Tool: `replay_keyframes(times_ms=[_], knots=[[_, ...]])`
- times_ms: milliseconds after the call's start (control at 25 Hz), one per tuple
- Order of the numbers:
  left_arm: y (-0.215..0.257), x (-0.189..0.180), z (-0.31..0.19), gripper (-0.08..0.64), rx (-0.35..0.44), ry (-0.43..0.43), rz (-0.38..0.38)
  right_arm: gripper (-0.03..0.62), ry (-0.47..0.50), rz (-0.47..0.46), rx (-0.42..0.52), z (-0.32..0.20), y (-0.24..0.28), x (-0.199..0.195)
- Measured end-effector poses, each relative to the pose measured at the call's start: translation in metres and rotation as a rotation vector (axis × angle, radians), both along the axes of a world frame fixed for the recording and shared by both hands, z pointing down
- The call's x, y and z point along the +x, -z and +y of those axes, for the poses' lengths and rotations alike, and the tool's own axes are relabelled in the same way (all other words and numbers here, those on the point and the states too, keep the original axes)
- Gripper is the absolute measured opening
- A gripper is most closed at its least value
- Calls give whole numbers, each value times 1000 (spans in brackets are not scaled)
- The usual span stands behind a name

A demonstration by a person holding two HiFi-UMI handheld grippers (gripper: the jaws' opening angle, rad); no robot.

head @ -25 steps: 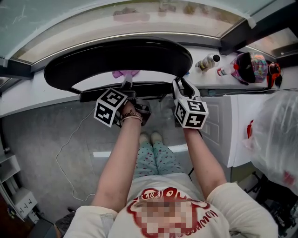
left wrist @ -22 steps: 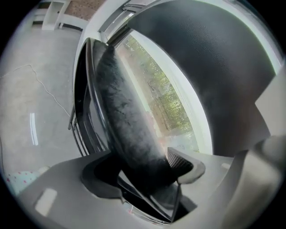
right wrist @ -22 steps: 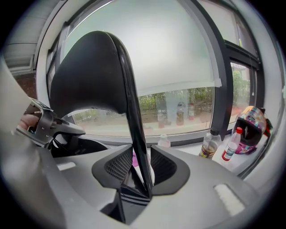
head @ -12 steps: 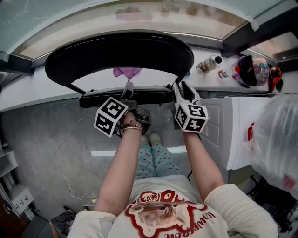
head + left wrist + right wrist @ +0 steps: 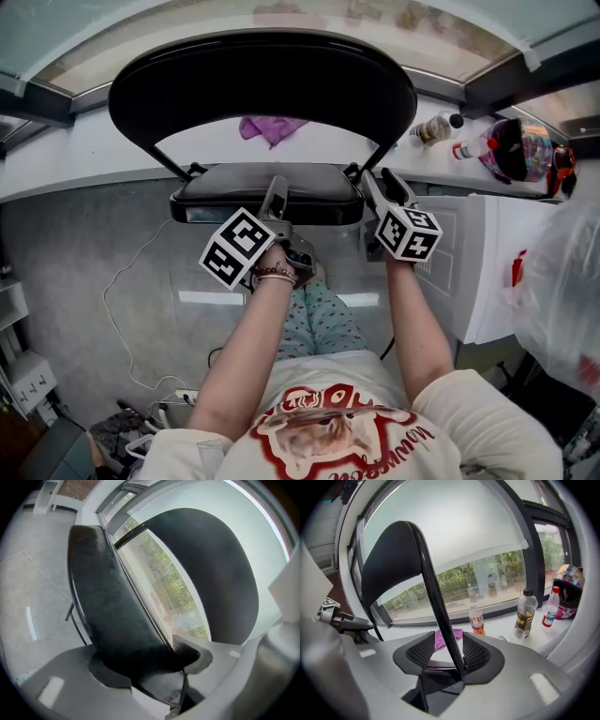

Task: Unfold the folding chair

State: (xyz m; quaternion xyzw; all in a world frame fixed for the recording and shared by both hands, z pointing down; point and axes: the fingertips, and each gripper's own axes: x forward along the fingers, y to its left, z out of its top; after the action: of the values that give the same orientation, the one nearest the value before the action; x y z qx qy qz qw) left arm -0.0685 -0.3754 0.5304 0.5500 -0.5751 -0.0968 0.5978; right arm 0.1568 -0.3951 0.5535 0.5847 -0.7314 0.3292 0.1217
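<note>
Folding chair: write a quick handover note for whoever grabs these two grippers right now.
Left gripper: jaws shut on the front edge of the seat.
Right gripper: jaws open around the frame tube. One pad touches it, with a gap on the other side.
The folding chair stands by the white ledge, backrest up.
Done: the seat is swung out from the backrest and looks near level in the head view.
Left: probably press the seat fully down, check that it holds, then release both.

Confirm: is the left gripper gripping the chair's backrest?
No, the left gripper grips the padded seat edge, not the backrest.
</note>
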Motion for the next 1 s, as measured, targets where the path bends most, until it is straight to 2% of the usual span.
replay_keyframes(times_ms=[160,240,360,560,640,800,1000], knots=[[-2,-2,16,284,7,-11,-3,210,45,-11,-146,-1,-27,-8],[-2,-2,22,278,10,-9,12,162,70,-35,-175,-3,-36,-10],[-5,-2,31,271,14,-10,35,202,89,-18,-161,-4,-40,-8],[-13,-1,54,265,-4,-19,90,138,174,100,-120,-2,-32,-14],[-18,0,66,264,-21,-17,117,156,159,100,-130,-3,-32,-14],[-29,-1,83,263,-45,-6,145,144,114,130,-222,1,-57,-13],[-38,-1,99,264,-49,-9,164,130,90,228,-159,5,-63,-12]])
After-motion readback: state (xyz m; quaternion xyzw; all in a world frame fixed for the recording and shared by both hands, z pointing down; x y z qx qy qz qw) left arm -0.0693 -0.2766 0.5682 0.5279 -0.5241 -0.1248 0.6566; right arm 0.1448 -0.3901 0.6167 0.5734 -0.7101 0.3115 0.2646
